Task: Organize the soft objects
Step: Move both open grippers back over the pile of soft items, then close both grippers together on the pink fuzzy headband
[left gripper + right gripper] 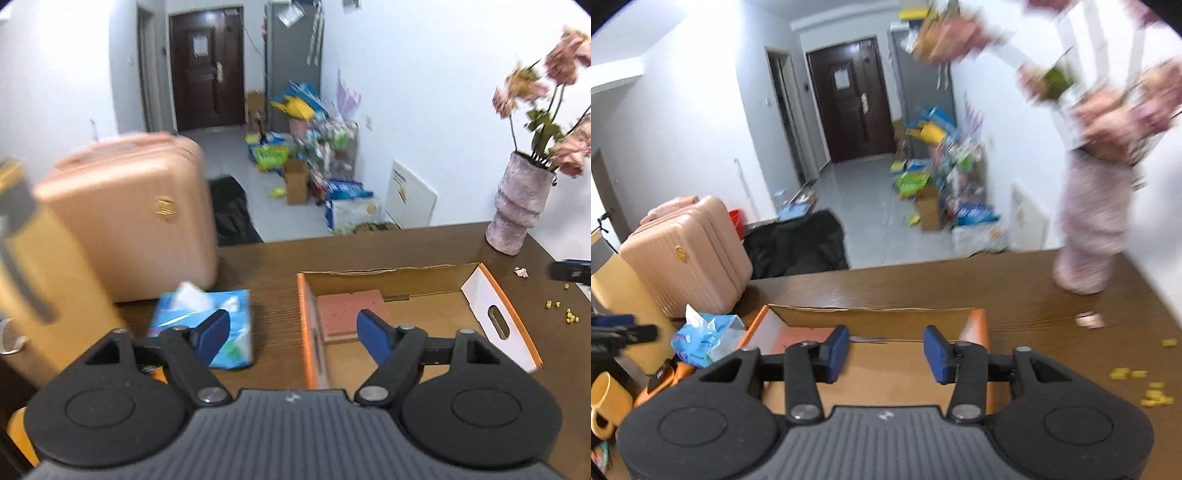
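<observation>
Left wrist view, from left to right: a yellow cylinder (40,280) stands blurred at the edge, with a pink suitcase (129,218) beside it on the brown table (273,317). In front of the suitcase lies a blue tissue pack (201,323), a white tissue poking from its top. The left gripper (293,338) hangs above the table with its blue pads spread wide and nothing between them; one pad sits over the tissue pack, the other over an open cardboard box (421,284) with orange edges. Inside the box, against its left wall, lies a flat reddish pad (347,306). Far right, a pale vase (517,210) of pink flowers stands at the table's back corner, with yellow crumbs (565,314) scattered nearby.

Right wrist view, left to right: a yellow mug (605,402), the suitcase (687,258), the tissue pack (705,339) just left of the box (871,317). The right gripper (886,354) hovers over the box, pads apart and empty. The vase (1089,229) is blurred at right.
</observation>
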Available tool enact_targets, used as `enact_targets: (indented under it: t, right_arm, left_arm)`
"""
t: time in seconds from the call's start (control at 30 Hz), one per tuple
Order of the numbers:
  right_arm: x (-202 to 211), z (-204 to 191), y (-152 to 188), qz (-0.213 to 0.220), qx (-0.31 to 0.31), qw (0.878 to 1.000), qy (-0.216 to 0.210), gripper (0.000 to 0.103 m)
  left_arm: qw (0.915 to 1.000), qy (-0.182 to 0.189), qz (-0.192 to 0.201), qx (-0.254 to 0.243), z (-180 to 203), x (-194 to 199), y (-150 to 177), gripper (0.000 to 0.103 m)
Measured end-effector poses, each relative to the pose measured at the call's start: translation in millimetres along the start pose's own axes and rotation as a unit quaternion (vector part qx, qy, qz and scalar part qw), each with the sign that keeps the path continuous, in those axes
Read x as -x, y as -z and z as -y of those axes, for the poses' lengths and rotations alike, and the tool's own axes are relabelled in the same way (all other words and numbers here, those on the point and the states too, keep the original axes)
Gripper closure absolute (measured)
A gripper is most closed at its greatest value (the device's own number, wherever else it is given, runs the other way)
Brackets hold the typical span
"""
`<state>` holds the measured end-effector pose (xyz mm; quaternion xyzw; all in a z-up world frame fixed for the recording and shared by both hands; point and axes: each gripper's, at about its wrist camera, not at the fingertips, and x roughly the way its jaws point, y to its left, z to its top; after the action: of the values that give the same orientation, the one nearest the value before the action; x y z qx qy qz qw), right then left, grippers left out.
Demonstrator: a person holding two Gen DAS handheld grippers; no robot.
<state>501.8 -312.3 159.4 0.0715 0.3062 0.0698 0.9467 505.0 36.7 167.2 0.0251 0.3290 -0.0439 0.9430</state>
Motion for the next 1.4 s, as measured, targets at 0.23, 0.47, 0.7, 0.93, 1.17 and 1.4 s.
enact_targets:
  t: [0.23, 0.47, 0.7, 0.93, 1.17, 1.4]
  right_arm:
    - [91.7, 10.3, 32.3, 0.042, -0.005, 0.999, 0.000, 0.050]
    - [174.5, -15.1, 108.2, 0.115, 0.051, 0.992, -0.020, 0.038]
    - [235.8, -34.8, 202.4, 0.163, 0.067, 0.983, -0.057, 0.032]
    - [270.2, -48.8, 300.7, 0.151, 0.063, 0.983, -0.081, 0.028]
    - [278.2, -60.6, 362.6, 0.124, 0.043, 0.987, -0.094, 0.027]
    - [252.5, -70.6, 367.6, 0.096, 0.052, 0.989, -0.100, 0.027]
  left_arm:
    - [0.9991, -0.001, 0.041, 0.004, 0.7, 85.8, 29.7, 0.020]
    - [0.9910, -0.011, 0.133, 0.011, 9.3, 162.6, 121.3, 0.013]
    - [0.9851, -0.004, 0.170, 0.025, 23.6, 207.4, 228.6, 0.011]
    - [0.9853, -0.012, 0.170, 0.015, 35.8, 239.3, 321.1, 0.008]
    - [0.9882, 0.008, 0.153, -0.007, 49.7, 254.8, 368.4, 0.008]
    - [0.9919, 0.012, 0.125, -0.019, 54.3, 228.5, 368.9, 0.008]
